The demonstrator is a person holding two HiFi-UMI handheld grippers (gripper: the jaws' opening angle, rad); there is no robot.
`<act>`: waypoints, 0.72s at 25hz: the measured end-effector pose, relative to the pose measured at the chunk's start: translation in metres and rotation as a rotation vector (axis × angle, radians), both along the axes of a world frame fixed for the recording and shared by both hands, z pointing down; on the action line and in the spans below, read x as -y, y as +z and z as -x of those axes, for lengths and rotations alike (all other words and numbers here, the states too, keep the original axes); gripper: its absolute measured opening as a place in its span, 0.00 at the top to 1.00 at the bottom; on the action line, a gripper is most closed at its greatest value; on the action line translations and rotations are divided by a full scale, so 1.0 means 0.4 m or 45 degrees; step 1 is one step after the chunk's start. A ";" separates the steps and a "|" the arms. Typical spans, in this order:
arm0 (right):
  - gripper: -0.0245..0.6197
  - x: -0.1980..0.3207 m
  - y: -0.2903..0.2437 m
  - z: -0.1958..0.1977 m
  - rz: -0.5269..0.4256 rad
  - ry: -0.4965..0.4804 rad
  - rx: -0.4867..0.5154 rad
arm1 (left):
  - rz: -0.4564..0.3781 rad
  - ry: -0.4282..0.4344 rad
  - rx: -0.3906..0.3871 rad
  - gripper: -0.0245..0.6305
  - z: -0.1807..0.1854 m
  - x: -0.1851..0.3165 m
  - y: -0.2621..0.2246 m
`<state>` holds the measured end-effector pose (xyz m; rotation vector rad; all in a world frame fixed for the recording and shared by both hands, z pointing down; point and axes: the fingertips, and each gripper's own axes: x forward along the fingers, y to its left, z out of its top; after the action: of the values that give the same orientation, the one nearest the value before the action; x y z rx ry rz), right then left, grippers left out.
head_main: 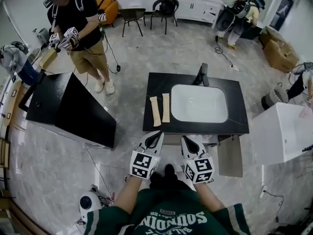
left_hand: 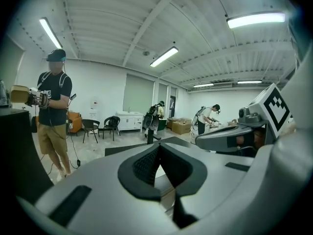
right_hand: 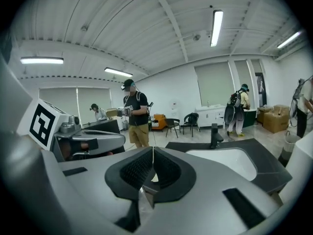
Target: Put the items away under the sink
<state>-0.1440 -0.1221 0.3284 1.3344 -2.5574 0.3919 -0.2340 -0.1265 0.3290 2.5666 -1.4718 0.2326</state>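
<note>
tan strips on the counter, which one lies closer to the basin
The strip on the right in the head view, next to the white basin; the other strip lies left of it.

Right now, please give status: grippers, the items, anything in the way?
Left gripper and right gripper both shut, empty, at counter front edge. Two beige strips on counter beside sink, untouched. Nothing in the way.
</note>
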 end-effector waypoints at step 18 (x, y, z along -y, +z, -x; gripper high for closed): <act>0.74 0.236 0.197 0.111 0.090 -0.063 -0.071 | 0.094 -0.114 -0.014 0.95 0.071 0.099 0.061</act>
<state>-0.1882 -0.2165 0.4073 1.2379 -2.5015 0.4254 -0.2624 -0.1661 0.3534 2.4341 -1.5401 0.2553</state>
